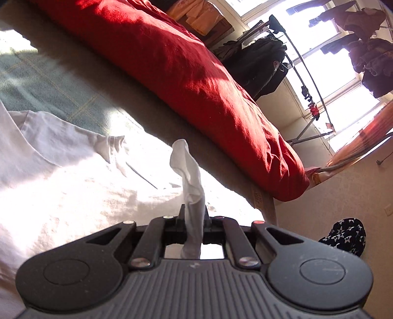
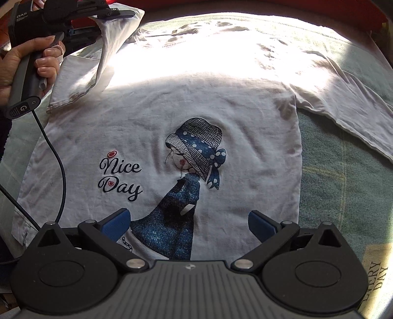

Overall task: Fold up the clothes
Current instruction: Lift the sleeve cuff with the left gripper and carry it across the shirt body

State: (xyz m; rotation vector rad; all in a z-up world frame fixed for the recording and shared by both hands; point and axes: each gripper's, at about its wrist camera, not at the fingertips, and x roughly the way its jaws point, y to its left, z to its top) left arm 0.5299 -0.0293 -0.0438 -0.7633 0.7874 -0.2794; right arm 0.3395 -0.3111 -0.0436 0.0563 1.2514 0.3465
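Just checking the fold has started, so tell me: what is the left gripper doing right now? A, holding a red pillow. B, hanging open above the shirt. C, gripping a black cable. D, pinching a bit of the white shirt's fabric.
D: the left gripper is shut on a twist of the white shirt, lifting its sleeve, while the right gripper hangs open over the print.

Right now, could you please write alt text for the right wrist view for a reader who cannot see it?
A white T-shirt printed with "Nice Day" and a girl in a blue hat lies front-up on a green blanket. The open right gripper hovers over its print, while the left gripper, held in a hand, lifts one sleeve.
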